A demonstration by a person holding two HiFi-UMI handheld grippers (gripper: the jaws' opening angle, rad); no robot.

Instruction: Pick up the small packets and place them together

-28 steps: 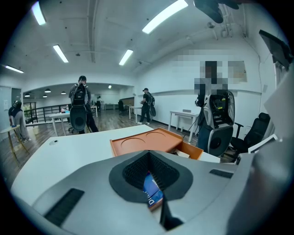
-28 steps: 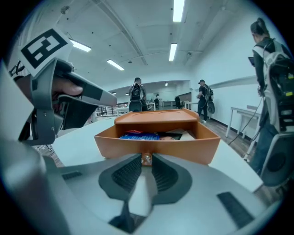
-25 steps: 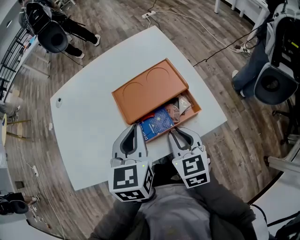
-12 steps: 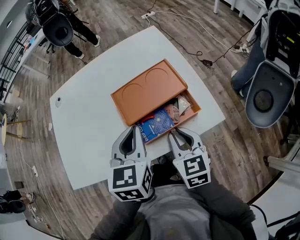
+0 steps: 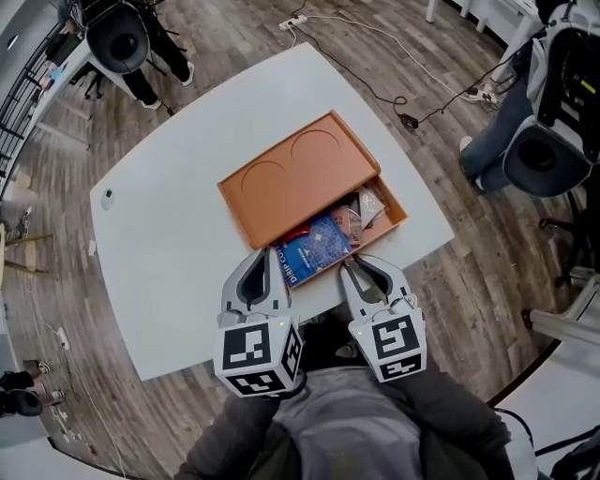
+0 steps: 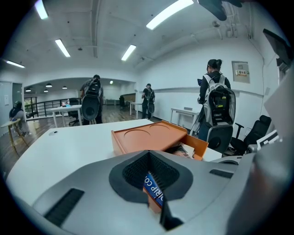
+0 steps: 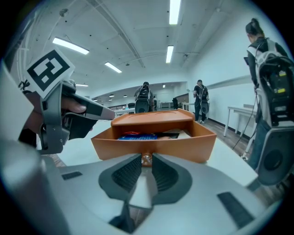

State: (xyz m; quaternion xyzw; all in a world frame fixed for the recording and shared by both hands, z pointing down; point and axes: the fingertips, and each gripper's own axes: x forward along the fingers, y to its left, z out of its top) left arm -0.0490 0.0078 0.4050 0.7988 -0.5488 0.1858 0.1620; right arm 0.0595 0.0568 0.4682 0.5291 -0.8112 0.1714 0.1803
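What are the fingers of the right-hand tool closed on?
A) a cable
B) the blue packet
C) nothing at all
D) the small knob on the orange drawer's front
D: the right gripper pinches the small knob on the open drawer, while the blue packet lies inside.

Open-plan office, no question. A white table (image 5: 159, 244) stood on wood-plank flooring (image 5: 216, 37). From that table, a power strip (image 5: 292, 21) lay at twelve o'clock and a black cable (image 5: 380, 97) trailed off at one. Over in the left gripper view, strip lights (image 6: 170, 11) ran along the ceiling and more white desks (image 6: 186, 112) lined the far wall. A black swivel chair (image 6: 257, 133) sat at three o'clock, and people with backpacks (image 6: 216, 98) stood about.
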